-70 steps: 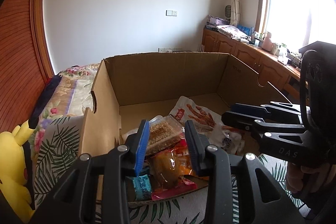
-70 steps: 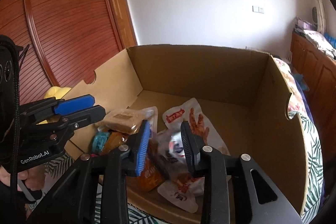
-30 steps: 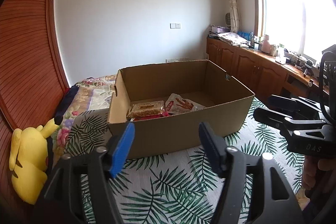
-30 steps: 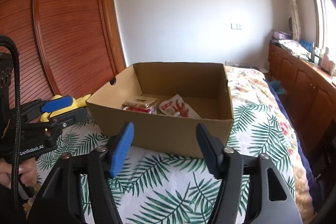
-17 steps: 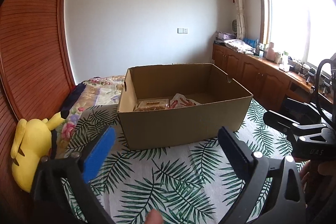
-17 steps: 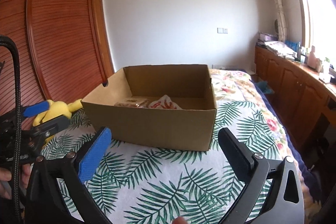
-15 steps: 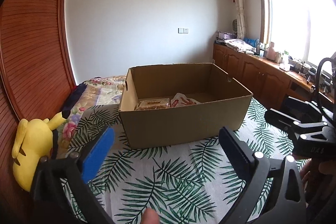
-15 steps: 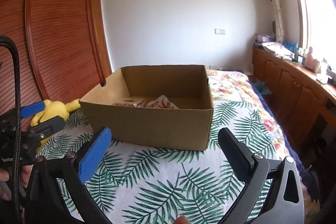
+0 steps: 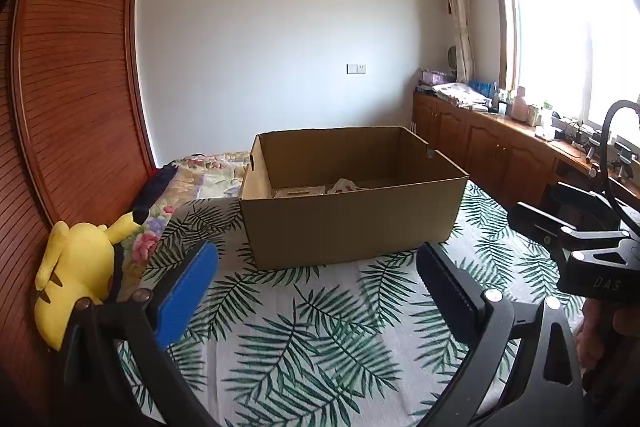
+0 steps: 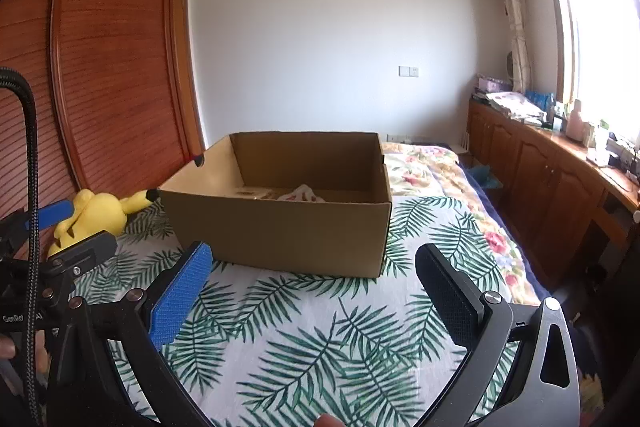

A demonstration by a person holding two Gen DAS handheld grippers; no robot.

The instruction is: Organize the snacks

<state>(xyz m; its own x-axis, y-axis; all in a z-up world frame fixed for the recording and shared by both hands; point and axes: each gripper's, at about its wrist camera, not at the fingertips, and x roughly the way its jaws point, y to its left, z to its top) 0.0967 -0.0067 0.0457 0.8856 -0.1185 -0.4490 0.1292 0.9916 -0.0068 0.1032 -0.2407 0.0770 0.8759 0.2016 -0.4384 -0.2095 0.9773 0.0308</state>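
Note:
An open cardboard box (image 9: 352, 219) stands on a bed with a palm-leaf cover; it also shows in the right wrist view (image 10: 280, 231). Snack packets (image 9: 316, 190) lie low inside it, only their tops showing over the rim (image 10: 288, 195). My left gripper (image 9: 316, 279) is wide open and empty, well back from the box. My right gripper (image 10: 316, 287) is wide open and empty too, at a like distance. Each gripper shows at the edge of the other's view.
A yellow plush toy (image 9: 76, 279) lies at the bed's left edge by the wooden wardrobe doors (image 9: 72, 107). Wooden cabinets (image 9: 500, 163) with clutter run under the window on the right. A floral quilt (image 10: 424, 163) lies behind the box.
Both grippers have let go of the snacks, opened wide and pulled back from inside the box to well in front of it. The snacks stay in the box.

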